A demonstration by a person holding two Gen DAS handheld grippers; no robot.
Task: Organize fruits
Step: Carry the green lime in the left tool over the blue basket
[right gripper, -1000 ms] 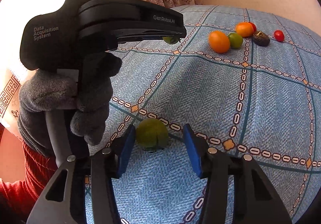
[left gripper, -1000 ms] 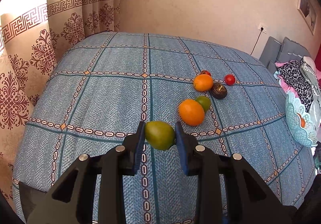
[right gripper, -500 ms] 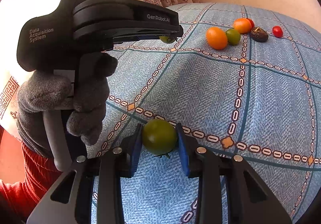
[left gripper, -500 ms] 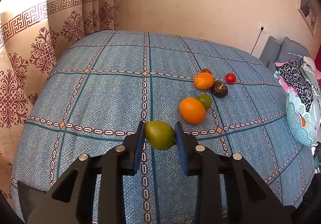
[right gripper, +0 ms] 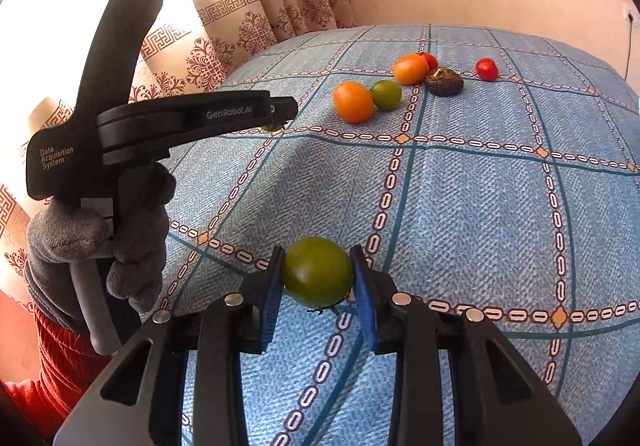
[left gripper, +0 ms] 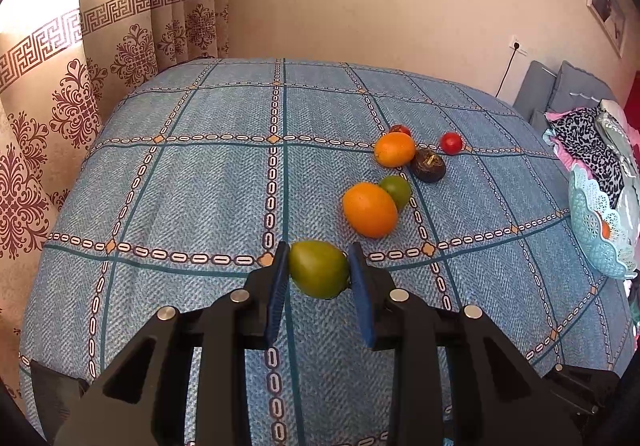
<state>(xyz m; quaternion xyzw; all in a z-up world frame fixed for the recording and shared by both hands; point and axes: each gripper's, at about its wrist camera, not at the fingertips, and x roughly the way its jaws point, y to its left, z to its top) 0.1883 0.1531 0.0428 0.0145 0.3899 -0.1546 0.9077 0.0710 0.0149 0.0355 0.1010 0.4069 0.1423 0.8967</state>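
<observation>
Now each claw you hold is closed on smooth, bruisable fruit above the bed [left gripper: 180,182]: left claw [left gripper: 319,271] pinching a green mango [left gripper: 318,268], right claw [right gripper: 318,274] a green tomato [right gripper: 317,272], both across the middle.

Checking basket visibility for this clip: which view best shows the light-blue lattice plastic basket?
The left wrist view: the light-blue lattice plastic basket sits at the right edge of the blue patterned bedspread, its scalloped rim visible though partly cut off. The right wrist view does not show it at all.
</observation>
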